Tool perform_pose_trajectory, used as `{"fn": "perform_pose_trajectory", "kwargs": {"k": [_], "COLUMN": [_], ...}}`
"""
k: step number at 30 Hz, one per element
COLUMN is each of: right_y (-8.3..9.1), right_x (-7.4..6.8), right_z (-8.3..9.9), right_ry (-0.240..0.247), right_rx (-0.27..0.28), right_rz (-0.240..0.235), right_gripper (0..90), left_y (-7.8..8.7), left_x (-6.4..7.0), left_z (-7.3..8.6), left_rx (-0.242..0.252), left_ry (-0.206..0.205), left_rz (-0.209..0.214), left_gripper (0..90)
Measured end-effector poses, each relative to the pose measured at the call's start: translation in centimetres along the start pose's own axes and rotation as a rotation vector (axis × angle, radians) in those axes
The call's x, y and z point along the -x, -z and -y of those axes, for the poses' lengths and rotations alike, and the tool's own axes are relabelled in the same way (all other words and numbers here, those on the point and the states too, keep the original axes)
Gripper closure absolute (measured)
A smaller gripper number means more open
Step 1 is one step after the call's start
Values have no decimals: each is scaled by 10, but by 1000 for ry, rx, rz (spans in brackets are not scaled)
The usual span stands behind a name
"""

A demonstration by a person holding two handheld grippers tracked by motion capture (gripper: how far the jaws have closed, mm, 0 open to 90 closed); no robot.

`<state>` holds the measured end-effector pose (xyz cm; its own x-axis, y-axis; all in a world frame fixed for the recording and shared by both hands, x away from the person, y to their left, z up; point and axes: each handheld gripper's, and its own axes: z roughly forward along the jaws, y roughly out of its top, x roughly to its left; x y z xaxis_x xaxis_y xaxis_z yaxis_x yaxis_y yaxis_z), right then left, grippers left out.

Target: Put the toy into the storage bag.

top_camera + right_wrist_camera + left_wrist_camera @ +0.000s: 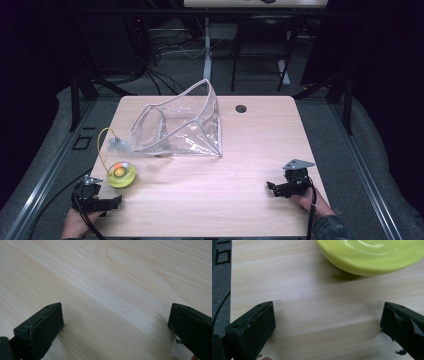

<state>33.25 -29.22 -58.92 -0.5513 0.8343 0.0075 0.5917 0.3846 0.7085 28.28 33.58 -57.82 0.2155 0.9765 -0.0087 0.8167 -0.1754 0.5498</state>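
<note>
- The yellow-green bowl [121, 175] sits near the left front of the table, just ahead of my left gripper [111, 202]; something orange and white lies in it, too small to make out.
- In the left gripper view the bowl's rim [372, 257] is close above my jaws, not touching them; bare wood lies between.
- A thin yellow cord [101, 145] loops up from the bowl to a small pale tuft [118, 145] just behind it.
- My left jaws stand wide apart with nothing between them.
- My right gripper [272, 187] rests near the right front edge, well apart from the bowl; its jaws [115, 322] gape wide over bare wood and hold nothing.
- A clear plastic bag [180, 125] stands open behind the bowl, toward the middle back of the table, near the tuft.
- The table [225, 190] is light wood with rounded corners and a small dark hole [241, 108] near the back edge.
- The wood between my two grippers and right of the bag is bare.
- Around the table lies grey floor [370, 165]; black frame legs, cables and a white post stand behind in a dark room.
</note>
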Motion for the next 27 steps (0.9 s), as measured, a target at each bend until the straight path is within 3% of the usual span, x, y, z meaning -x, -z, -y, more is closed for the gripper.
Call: {"fn": "perform_pose_trajectory", "kwargs": {"k": [8,17,27], "right_y": [0,0,0], "right_x": [0,0,0], "right_z": [0,0,0], "right_ry": [1,0,1], "right_rx": [0,0,0], "right_rz": [0,-1,-1], "right_gripper": [0,0,0], "left_y": [0,3,15], "left_x": [0,2,3], "left_z": [-1,-7,-15], "left_rx": [-12,-84,-87], "left_ry": [-13,-50,-44], "left_rz": [6,21,25], "left_gripper": [0,1,1]}}
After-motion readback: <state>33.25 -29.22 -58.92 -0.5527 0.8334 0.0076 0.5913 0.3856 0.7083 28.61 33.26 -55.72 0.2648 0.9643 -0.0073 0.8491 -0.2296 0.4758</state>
